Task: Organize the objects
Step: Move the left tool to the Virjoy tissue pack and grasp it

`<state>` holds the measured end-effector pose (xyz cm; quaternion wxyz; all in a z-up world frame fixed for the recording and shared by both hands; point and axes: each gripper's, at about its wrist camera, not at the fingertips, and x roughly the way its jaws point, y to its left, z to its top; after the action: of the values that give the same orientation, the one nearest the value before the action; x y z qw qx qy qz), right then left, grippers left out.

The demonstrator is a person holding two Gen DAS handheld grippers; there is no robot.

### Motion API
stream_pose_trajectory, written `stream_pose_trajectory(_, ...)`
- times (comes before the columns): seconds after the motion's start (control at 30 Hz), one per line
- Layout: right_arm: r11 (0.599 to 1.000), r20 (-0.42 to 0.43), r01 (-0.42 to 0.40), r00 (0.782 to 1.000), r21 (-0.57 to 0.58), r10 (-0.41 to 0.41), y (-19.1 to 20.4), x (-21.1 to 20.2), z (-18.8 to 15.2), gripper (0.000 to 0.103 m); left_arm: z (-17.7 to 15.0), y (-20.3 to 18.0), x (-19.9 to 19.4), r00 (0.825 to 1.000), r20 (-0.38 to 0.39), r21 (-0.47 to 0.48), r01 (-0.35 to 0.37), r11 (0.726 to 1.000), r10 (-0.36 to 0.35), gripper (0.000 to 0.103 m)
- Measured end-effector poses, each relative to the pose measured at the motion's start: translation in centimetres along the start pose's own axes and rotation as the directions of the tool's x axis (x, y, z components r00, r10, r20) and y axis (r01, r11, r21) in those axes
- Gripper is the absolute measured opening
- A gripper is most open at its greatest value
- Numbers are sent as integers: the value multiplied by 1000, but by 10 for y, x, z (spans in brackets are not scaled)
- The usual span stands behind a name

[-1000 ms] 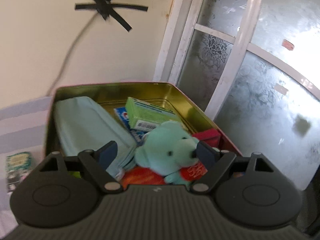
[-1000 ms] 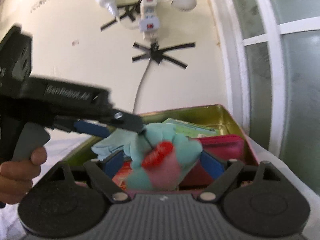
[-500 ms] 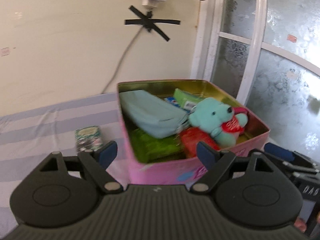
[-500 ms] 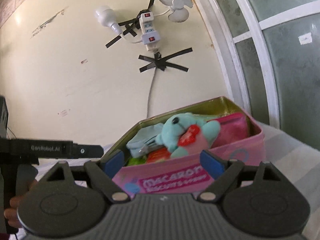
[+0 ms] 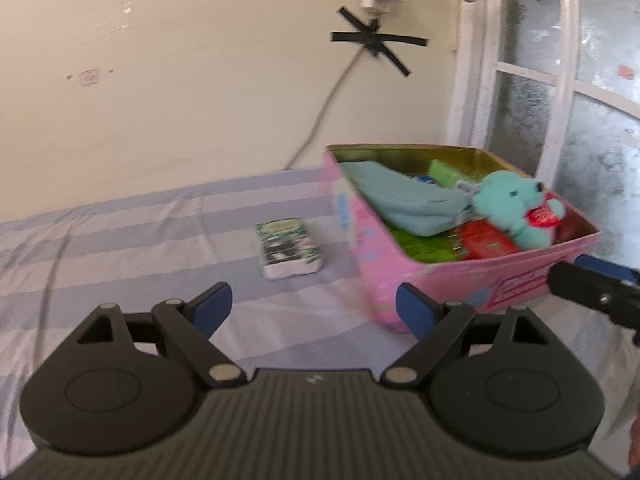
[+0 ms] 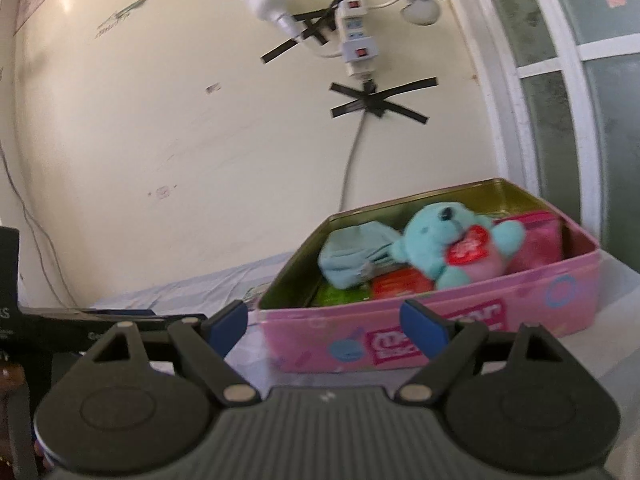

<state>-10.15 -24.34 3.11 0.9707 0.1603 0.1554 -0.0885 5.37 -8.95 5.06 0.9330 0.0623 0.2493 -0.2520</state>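
Observation:
A pink biscuit tin stands on the striped sheet, holding a teal plush bear, a pale blue pouch, a pink pouch, and red and green packets. A small green patterned box lies on the sheet left of the tin. My left gripper hovers in front of that box and the tin's corner, its jaws opening with nothing between them. My right gripper stands open before the tin's front wall, empty.
A cream wall with a taped power strip, cable and bulb rises behind the tin. A white frosted-glass door frame stands to the right. The right gripper's finger reaches in beside the tin. The striped sheet stretches out to the left.
Both grippers have drawn back out of the tin, leaving the teal bear lying inside it. The left view has swung left, bringing the patterned box and sheet into sight.

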Motion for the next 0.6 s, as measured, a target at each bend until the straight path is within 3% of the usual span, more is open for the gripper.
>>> stream_pose_trajectory(0.37, 990, -62, -60, 997, -127, 53, 59, 26, -3, 86, -17, 61, 16, 994, -41, -44, -99, 994, 97, 91)
stream_pose_trajectory(0.6, 960, -124, -133, 987, -247, 105, 103, 61, 0, 84, -21, 116, 28, 982, -61, -115, -187, 976, 181, 91)
